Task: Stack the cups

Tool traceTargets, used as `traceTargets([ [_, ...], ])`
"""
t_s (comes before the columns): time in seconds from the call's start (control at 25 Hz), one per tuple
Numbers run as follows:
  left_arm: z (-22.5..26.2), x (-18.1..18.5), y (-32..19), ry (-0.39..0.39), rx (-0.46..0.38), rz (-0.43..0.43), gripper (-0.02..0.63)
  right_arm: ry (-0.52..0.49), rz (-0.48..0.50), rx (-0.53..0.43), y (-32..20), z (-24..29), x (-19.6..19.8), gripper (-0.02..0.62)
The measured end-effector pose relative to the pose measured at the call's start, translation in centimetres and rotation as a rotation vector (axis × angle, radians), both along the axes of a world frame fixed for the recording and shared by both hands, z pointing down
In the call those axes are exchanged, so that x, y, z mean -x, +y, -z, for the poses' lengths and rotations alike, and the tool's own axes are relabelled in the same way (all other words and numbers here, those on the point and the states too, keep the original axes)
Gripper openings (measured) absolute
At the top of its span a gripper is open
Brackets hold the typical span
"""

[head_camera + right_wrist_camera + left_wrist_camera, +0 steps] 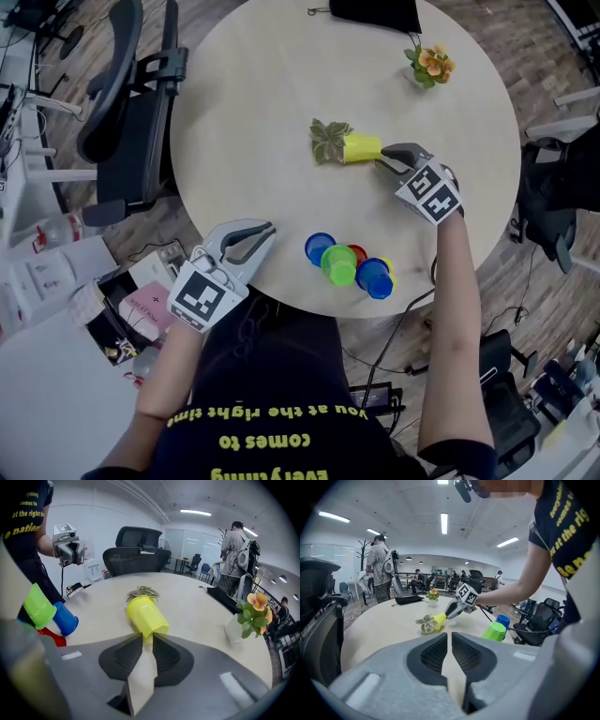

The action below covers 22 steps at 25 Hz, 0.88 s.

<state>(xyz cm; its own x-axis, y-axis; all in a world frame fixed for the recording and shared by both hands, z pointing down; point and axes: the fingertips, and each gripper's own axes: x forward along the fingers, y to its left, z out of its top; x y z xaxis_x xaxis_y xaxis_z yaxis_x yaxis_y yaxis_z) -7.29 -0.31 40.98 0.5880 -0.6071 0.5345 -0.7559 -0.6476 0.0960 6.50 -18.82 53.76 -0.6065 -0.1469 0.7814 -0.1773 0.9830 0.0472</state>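
A yellow cup (362,147) lies on its side on the round table (244,112), its base against a small leafy plant (330,141). My right gripper (382,161) is shut on that cup's rim; in the right gripper view the yellow cup (145,613) sits pinched between the jaw tips. A cluster of cups stands near the table's near edge: a blue cup (319,248), a green cup (338,264), a red cup (357,252) and another blue cup (374,277). My left gripper (265,230) hovers at the near left edge, shut and holding nothing.
A small pot of orange flowers (429,66) and a black pouch (375,13) sit at the far side of the table. Black office chairs stand at the left (131,103) and right (562,187). A person (379,569) stands in the background.
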Motion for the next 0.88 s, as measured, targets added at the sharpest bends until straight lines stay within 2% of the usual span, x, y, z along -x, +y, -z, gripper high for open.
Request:
traceTargets([
  [0.24,0.1,0.4,-0.3,0.01,-0.003,0.004,0.031,0.021,-0.015,-0.012,0.6,0.8,-1.0,0.072],
  [0.64,1.0,0.1,-1.5,0.042,-0.032,-0.036,0.031,0.124,-0.039,-0.044,2.4,3.1,-5.4,0.063],
  [0.88,1.6,0.0,-1.8,0.054,-0.052,-0.072,0.031,0.142,-0.009,-0.057,4.2,4.2,-4.1,0.054],
])
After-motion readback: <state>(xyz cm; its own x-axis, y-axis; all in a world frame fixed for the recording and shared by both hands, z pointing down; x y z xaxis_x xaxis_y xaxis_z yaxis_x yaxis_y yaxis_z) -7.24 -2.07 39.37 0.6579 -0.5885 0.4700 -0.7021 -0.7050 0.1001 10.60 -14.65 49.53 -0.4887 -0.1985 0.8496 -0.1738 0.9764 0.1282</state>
